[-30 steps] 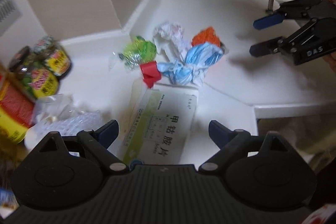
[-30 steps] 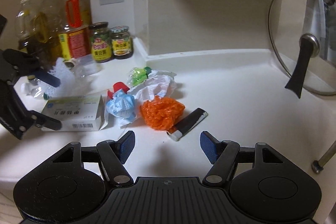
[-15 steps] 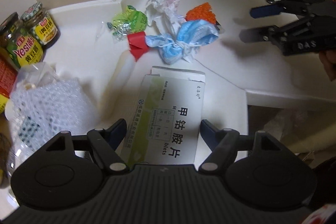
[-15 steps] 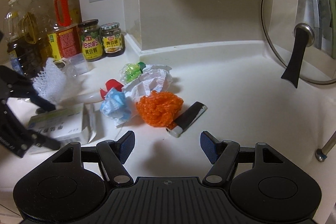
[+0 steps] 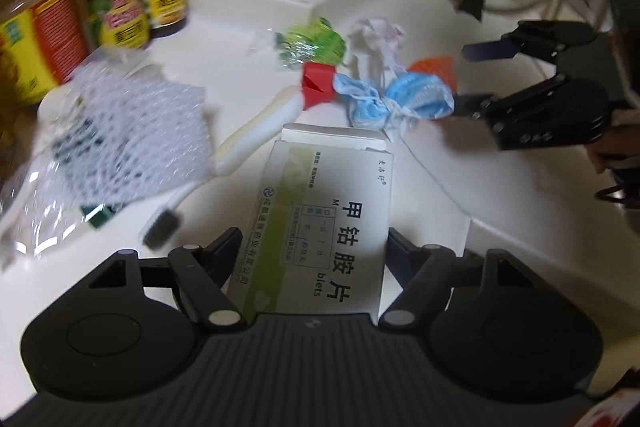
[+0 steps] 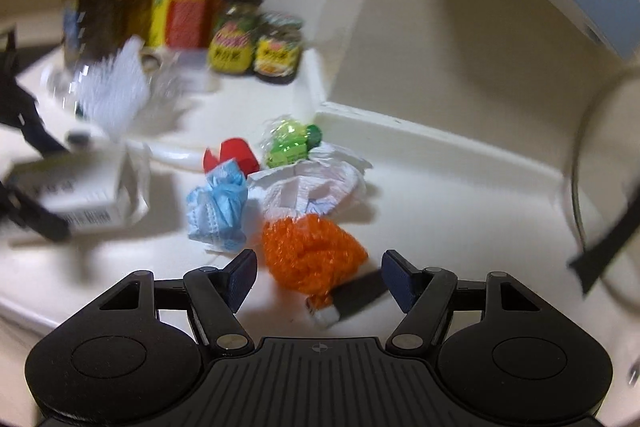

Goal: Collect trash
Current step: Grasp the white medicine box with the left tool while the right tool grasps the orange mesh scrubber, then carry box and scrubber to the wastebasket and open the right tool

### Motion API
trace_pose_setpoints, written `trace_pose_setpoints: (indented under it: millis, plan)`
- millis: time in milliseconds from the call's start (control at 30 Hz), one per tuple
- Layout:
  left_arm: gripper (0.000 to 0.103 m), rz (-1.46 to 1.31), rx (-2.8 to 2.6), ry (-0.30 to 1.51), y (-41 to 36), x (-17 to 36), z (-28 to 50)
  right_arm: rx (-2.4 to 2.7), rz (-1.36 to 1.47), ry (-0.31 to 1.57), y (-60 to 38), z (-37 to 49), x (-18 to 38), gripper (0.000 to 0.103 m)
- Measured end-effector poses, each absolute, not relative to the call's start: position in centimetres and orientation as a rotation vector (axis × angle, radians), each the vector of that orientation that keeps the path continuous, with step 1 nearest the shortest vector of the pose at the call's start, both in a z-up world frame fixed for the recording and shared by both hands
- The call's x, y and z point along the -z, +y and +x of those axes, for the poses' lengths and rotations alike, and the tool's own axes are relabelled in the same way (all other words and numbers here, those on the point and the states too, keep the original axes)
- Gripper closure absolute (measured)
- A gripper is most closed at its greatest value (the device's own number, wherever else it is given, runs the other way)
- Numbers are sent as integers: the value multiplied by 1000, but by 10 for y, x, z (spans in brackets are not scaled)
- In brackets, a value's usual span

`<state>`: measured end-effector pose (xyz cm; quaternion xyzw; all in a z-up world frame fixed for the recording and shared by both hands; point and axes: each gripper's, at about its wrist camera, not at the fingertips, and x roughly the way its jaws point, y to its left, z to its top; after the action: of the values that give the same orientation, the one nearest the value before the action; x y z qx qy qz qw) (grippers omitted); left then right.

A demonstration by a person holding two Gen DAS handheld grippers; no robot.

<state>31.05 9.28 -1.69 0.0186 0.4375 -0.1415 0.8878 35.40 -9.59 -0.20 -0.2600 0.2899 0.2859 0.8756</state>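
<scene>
Left tool (image 5: 314,251) has just been closing, jaws apart astride the medicine box (image 5: 320,227); right tool (image 6: 318,277), apart, now frames the orange mesh (image 6: 312,259); both pickups appear imminent.

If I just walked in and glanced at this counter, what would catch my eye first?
Probably the bright heap of trash mid-counter: an orange mesh ball, a crumpled blue mask, a red scrap and a green wrapper. Nearer the left gripper, a white medicine box lies between its open jaws. Sauce jars stand in the back corner.
</scene>
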Motion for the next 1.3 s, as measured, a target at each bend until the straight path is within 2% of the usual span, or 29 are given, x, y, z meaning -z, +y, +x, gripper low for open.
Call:
trace_pose_setpoints:
  millis: [133,200,233,300,800,1000,1300]
  plan:
    - [30,-11,274,890,93,12,303,-625,-621,600,-86,363,10,35]
    - [30,-23,270,881,92,10,300,-628,-636,599,-84,361,9,61]
    - [30,-24,266,877,91,9,298,-617,-634,589,-85,358,7,62]
    - [30,-26,255,865,89,6,292,-608,-603,586,-89,351,1,71]
    - [30,-90,199,801,45,-16,230,-664,-278,580,-152,259,-45,72]
    - [30,-134,156,837,20,-6,195,-731,-217,647,-164,213,-34,72]
    - [30,-124,192,955,8,21,142,-745,-272,760,-156,144,-4,73]
